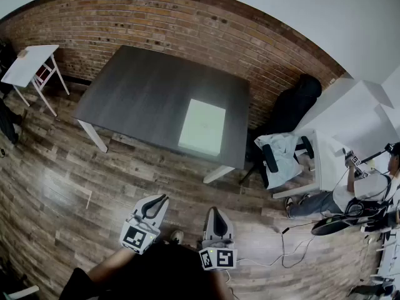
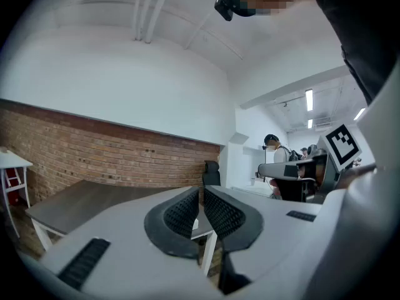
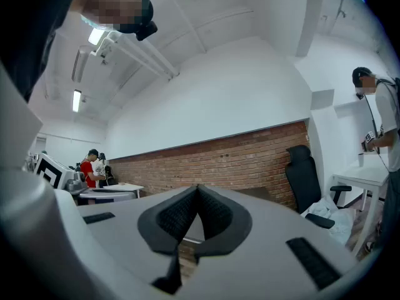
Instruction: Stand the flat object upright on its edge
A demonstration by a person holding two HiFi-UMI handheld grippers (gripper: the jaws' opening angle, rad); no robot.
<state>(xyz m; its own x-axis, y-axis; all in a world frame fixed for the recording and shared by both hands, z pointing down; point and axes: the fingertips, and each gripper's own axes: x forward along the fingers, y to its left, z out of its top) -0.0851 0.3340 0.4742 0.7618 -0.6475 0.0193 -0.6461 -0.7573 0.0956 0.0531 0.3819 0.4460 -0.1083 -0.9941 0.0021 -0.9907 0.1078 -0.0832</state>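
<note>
A flat pale green box (image 1: 202, 126) lies on its broad face near the right end of the dark grey table (image 1: 144, 92). Both grippers hang well short of the table, over the wooden floor, close to my body. My left gripper (image 1: 161, 199) is shut with nothing between its black ribbed pads (image 2: 182, 212). To its right, my right gripper (image 1: 215, 212) is also shut and empty, its pads (image 3: 177, 215) meeting at the tip. In the left gripper view (image 2: 202, 190) the table end shows just beyond the tips; in the right gripper view (image 3: 198, 187) the brick wall is behind them.
A small white table (image 1: 28, 64) stands at the far left by the brick wall (image 1: 187, 27). A black office chair (image 1: 294, 108) and a white desk (image 1: 347, 114) are at the right, with a seated person (image 1: 350, 192) and cables (image 1: 294, 242) on the floor.
</note>
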